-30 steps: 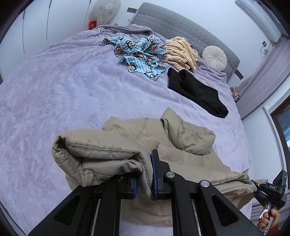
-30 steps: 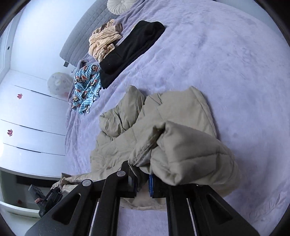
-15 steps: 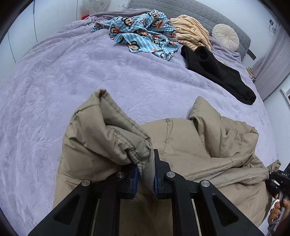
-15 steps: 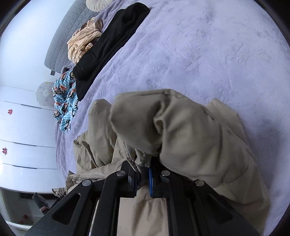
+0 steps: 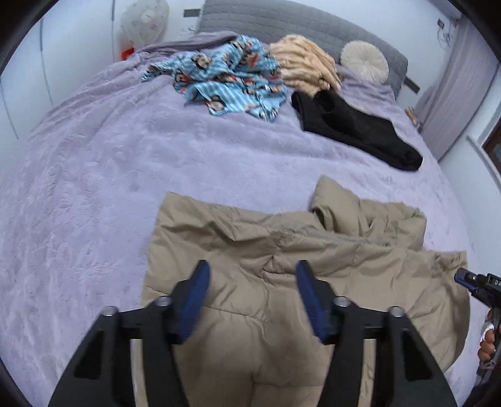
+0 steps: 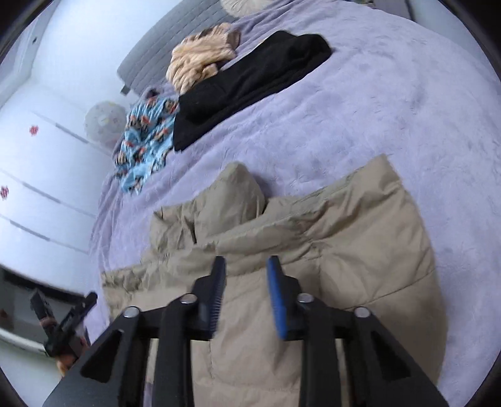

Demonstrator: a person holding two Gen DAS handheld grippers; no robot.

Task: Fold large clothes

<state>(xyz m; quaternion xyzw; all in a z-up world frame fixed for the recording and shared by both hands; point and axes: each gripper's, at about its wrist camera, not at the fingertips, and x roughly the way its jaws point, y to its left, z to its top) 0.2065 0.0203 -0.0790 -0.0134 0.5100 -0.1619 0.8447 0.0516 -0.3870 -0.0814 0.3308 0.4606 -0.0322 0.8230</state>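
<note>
A beige padded jacket [image 5: 281,256] lies folded over on the lilac bedspread [image 5: 109,175], its puffy sleeve bunched at the far right. My left gripper [image 5: 252,272] hovers over the jacket's near part, jaws opening, nothing between the blue pads. The same jacket [image 6: 328,238] fills the lower half of the right wrist view. There my right gripper [image 6: 245,266] is also opening just above the fabric, with no cloth pinched. The right gripper [image 5: 469,281] shows at the left wrist view's right edge, and the left gripper [image 6: 78,310] shows at the right wrist view's lower left.
At the head of the bed lie a blue monkey-print garment [image 5: 225,78], a peach striped one [image 5: 307,65] and a black one [image 5: 353,125]. A round cream cushion [image 5: 364,61] leans on the grey headboard [image 5: 281,18]. White wardrobe doors [image 6: 37,175] stand beside the bed.
Both grippers carried the jacket's edge forward and down over the rest of the jacket, then let go of it. Their jaws now stand apart and the fabric lies flat.
</note>
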